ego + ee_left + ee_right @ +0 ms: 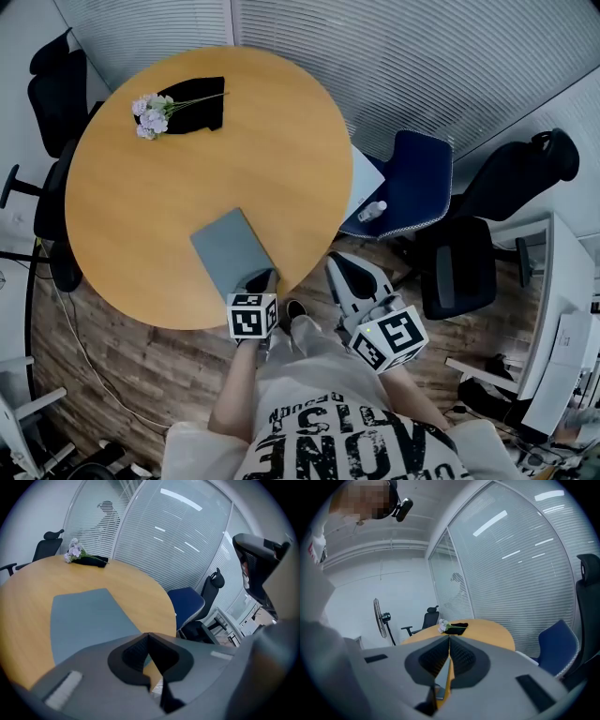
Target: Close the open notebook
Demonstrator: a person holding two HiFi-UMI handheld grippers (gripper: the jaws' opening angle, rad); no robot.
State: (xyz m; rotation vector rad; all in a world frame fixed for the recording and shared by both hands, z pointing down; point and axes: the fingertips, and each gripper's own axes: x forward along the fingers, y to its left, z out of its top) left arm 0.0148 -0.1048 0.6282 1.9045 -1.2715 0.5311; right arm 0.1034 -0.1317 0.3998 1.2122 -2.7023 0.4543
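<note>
- Plain slate blue-grey notebook [232, 248]
- Warm orange wood bench [141, 206]
- Pale lilac flowers [150, 114] on a black cloth [199, 111]
- Deep blue chair [417, 183]
- Brown plank floor [141, 375]

Likely office: swivel chairs [459, 272], blinds [403, 66].

Bare tabletop [272, 141] centre, notebook [232, 251] near edge, flowers [150, 114] far edge

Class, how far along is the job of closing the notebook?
Done: the grey notebook lies flat and closed on the table. In hand: nothing; the left gripper is shut at its near corner, the right gripper shut beside the table. Left: probably only withdrawing.
</note>
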